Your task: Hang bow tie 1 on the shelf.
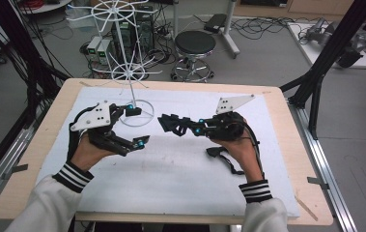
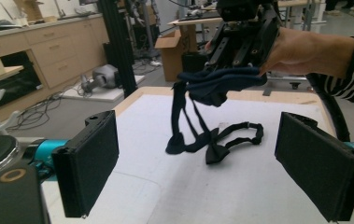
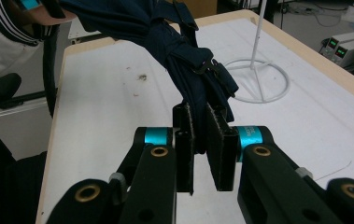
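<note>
Upper end of the dark navy strap (image 3: 188, 60) cut off by the top edge of the right gripper view, tangled folds too bunched to separate. In the high view, mostly hidden under the right hand (image 1: 236, 145), bow end (image 1: 215, 152) too small to make out. White wire rack (image 1: 122, 43) cropped at the top edge there. Right tool (image 2: 240, 32) cut off at the top of the left gripper view.

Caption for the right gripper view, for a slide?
Right tongs shut on dark blue strap above white mat.

Two hand-held grippers — left (image 1: 134, 125), right (image 1: 163, 122) — one navy bow tie (image 2: 212, 144), one white wire rack (image 1: 122, 58), one stool (image 1: 195, 46)
</note>
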{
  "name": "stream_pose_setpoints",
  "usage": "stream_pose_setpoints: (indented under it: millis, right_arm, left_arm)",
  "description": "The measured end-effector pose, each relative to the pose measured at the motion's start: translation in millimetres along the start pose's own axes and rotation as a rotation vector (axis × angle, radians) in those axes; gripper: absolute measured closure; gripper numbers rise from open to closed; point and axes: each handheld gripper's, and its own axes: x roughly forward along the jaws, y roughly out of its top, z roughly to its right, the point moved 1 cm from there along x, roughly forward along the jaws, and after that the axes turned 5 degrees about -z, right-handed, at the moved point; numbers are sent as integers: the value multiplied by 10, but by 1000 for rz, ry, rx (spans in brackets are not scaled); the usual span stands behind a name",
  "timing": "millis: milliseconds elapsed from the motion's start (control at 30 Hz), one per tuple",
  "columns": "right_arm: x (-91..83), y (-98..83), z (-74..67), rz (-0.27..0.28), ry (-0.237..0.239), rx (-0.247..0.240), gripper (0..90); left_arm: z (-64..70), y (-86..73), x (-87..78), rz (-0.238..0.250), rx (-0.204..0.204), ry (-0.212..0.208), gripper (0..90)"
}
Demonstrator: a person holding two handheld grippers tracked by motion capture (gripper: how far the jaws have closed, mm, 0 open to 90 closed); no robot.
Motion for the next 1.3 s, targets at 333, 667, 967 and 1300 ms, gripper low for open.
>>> stream_pose_setpoints:
  millis: [333, 667, 967, 1300]
  right_arm:
    - [107, 43, -13, -25, 8, -3, 825]
    - [151, 64, -30, -28, 17, -6, 824]
    - [216, 86, -62, -39, 28, -23, 823]
    - [241, 97, -59, -44, 22, -28, 822]
  left_arm:
    - [39, 47, 175, -20, -3, -45, 141]
    - [44, 61, 270, -46, -12, -52, 183]
    - [51, 62, 287, -52, -10, -57, 343]
    - [57, 68, 267, -42, -8, -65, 520]
